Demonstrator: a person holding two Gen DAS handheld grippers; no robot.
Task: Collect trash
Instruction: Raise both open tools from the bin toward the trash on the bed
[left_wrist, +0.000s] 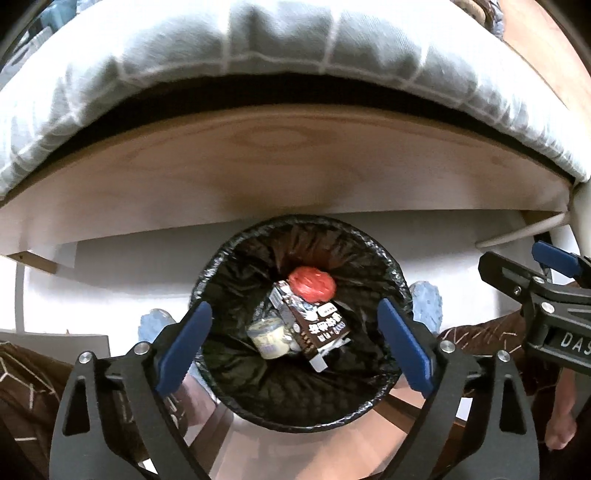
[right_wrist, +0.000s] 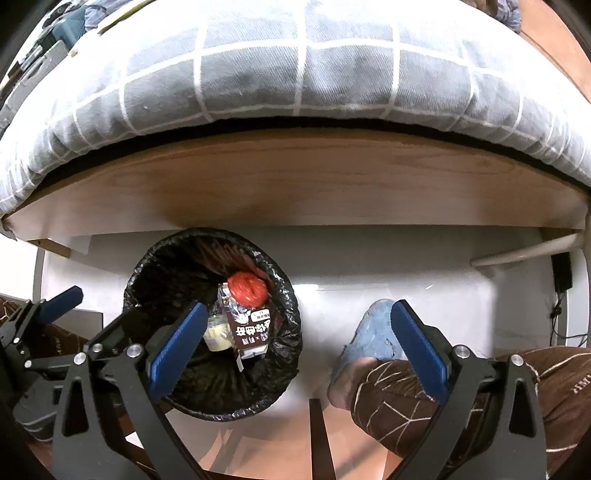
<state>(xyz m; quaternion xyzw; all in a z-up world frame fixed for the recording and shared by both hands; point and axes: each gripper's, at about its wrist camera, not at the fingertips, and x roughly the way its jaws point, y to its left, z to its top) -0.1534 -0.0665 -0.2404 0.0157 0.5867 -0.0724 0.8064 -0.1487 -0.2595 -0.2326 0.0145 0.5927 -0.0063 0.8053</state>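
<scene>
Item: trash bin (left_wrist: 207, 280), black liner (left_wrist: 258, 384), standing on the pale floor (right_wrist: 369, 266) just in front of the wooden bed frame (left_wrist: 295, 166) with its grey checked bedding (right_wrist: 295, 74). Contents, as I read them from both wrist views: one brown drink carton (left_wrist: 317, 332) lying tilted, one red crumpled wad (left_wrist: 312, 282) touching its upper end, one pale yellowish cup or tub (left_wrist: 267, 338) beside it; I cannot tell through the glare and blur whether that last piece is a cup or a lid. Left gripper (left_wrist: 295, 347): jaws spread wide, nothing between the blue pads (left_wrist: 184, 350), poised directly above the bin mouth. Right gripper (right_wrist: 303, 354): jaws likewise apart and empty, hanging over the floor between the bin and my slippered foot (right_wrist: 373, 328). Status, as I judge it: the carton has been dropped in and the trash is inside the bin. Risks noted: lowering the left gripper could snag the loose liner folded over the rim and drag it off or tip the bin; swinging the two grippers, which sit close together, could knock them against each other; pulling back carelessly could catch the bed frame edge or my knee (right_wrist: 480, 387) below.
</scene>
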